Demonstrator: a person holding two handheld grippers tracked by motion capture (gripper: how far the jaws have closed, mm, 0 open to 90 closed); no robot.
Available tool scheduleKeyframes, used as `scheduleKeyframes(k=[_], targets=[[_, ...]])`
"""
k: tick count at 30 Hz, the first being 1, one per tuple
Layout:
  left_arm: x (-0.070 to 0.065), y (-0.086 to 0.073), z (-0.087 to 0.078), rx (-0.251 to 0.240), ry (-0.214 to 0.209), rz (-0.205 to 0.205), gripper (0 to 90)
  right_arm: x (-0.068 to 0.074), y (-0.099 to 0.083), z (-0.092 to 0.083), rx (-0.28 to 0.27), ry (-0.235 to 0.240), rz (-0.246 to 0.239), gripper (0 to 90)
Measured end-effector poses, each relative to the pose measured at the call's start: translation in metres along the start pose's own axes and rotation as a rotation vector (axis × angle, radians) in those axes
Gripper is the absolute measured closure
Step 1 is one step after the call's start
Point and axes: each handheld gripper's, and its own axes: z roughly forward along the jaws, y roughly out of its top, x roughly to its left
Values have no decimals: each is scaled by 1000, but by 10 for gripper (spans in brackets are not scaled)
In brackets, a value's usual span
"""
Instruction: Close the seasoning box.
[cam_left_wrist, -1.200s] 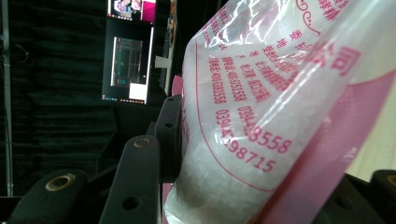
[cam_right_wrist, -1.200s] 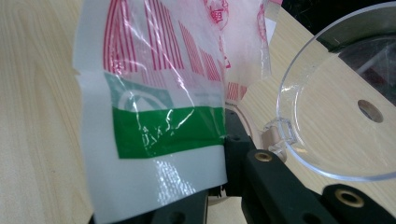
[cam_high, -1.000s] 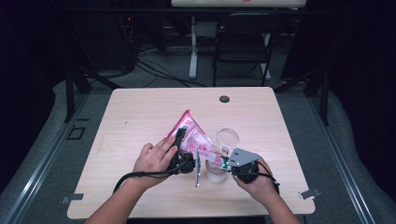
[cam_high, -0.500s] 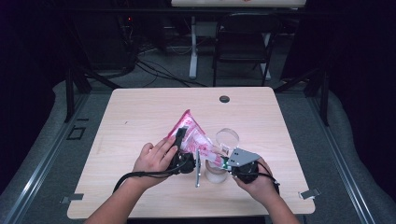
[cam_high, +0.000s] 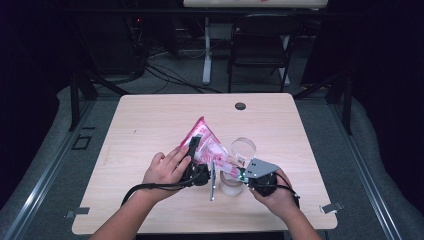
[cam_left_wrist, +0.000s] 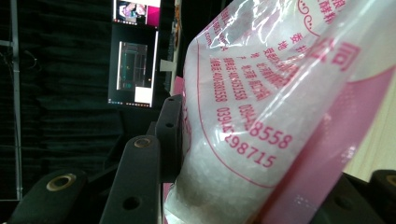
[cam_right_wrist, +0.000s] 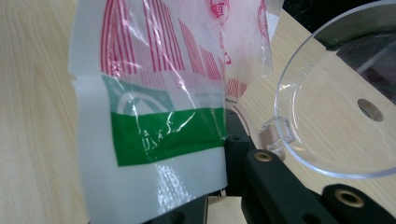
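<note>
- We hold the pink bag (cam_high: 206, 142) in both grippers: the left gripper (cam_high: 195, 147), jaws partly closed, clamps its filled body; the right gripper (cam_high: 239, 165), jaws pinched tight, grips its lower edge.
- Its long axis runs from 11 o'clock down to 5 o'clock.
- The clear container (cam_high: 231, 182) sits just under the low corner; its round lid (cam_high: 243, 147) lies at 1 o'clock, touching nothing we need.

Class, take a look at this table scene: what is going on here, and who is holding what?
A person at a wooden table works with a gripper in each hand. The left gripper clamps the body of a pink and white bag of white granules, tilted up off the table. The right gripper pinches the bag's lower end, the part with the green band. That end sits over a clear plastic container, with its clear lid lying beside it.
</note>
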Motion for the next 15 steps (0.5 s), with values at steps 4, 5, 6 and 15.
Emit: scheduleKeyframes(k=[4, 5, 6, 15], targets=[[0, 1, 0, -6, 9, 7, 637, -1, -1, 0, 0, -2, 7, 897], [1, 1, 0, -6, 9, 7, 637, -1, -2, 1, -3, -1, 6, 897], [1, 1, 0, -7, 9, 7, 637, -1, -2, 0, -4, -1, 6, 897], [1, 3, -1, -7, 8, 8, 639, -1, -2, 1, 2, 1, 5, 897]])
